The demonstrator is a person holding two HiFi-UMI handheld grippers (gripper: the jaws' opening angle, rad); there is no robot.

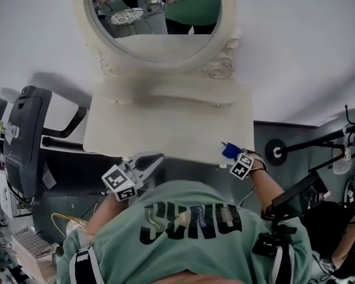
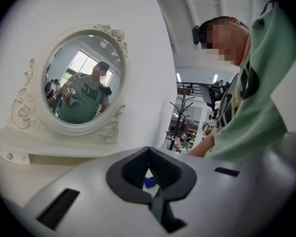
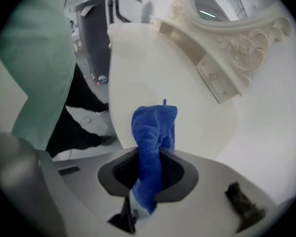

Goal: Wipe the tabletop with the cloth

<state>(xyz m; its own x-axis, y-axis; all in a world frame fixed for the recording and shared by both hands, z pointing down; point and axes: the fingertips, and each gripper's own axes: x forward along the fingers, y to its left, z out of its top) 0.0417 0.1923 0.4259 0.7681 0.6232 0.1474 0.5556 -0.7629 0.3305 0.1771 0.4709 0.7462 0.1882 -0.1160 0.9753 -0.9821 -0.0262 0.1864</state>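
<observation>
Cloth (image 3: 153,132), blue and bunched into a narrow wad, is clamped in the right gripper (image 3: 153,177) and sticks out past its tips. It sits over the desk's (image 1: 165,129) front edge, on the side farthest from the mirror (image 1: 160,5) and off to its right. I cannot tell whether it touches the desk yet.

The left gripper (image 2: 150,174) has its jaws together on nothing. It hangs off the same front edge, down and left of the mirror.

Risks, as I judge them:
- The wad is slim, so a stroke may clean only a thin stripe.
- Pressing low to spread it could put the hard gripper on the desk and scuff it.
- Drag on the surface may tug the cloth out of the clamp, since only one fold looks held.
- A long push toward the mirror could hit the low shelf (image 1: 165,96) under it, or the carved frame.

The desk is white, smooth and bare, with a curved front; it should let the cloth slide freely.

Behind the mirror stands a plain white wall (image 1: 296,52). A grey chair (image 1: 23,135) is well to the mirror's left. Black stands and cables lie down to its right, over a grey floor. In the left gripper view a coat stand (image 2: 180,117) shows beyond the mirror's right.
</observation>
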